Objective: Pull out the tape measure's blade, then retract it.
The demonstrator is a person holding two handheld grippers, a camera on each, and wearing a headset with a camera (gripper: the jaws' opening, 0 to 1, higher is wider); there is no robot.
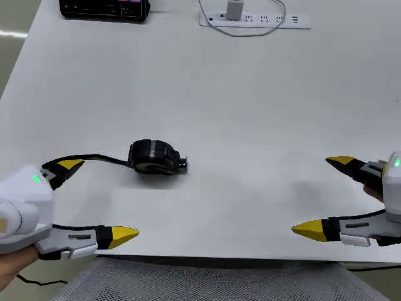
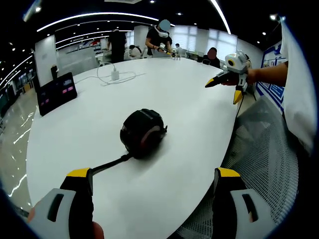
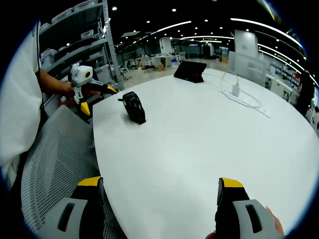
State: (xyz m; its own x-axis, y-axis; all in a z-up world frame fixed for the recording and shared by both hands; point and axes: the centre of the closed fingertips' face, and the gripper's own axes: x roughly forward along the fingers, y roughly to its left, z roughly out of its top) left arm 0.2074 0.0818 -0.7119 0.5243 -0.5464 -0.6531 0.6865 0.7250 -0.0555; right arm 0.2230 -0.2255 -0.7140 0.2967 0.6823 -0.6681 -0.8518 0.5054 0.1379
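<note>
A black tape measure point(image 1: 155, 157) lies on the white table point(image 1: 250, 113), its blade in and its black wrist strap point(image 1: 94, 157) trailing left. My left gripper point(image 1: 97, 199) is open at the near left edge; its far yellow fingertip point(image 1: 69, 165) is by the strap's end, apart from the case. The left gripper view has the tape measure point(image 2: 143, 132) ahead of the open left gripper point(image 2: 153, 174), and the right gripper point(image 2: 232, 74) far off. My right gripper point(image 1: 322, 195) is open at the near right, holding nothing. From the right gripper point(image 3: 159, 182), the tape measure point(image 3: 134, 106) sits far left.
A white power strip point(image 1: 254, 20) with a plugged charger and looped cable lies at the table's far edge. A black tablet-like device point(image 1: 104, 9) stands at the far left. A grey mesh chair point(image 1: 207, 282) is below the near edge. People stand far behind the table.
</note>
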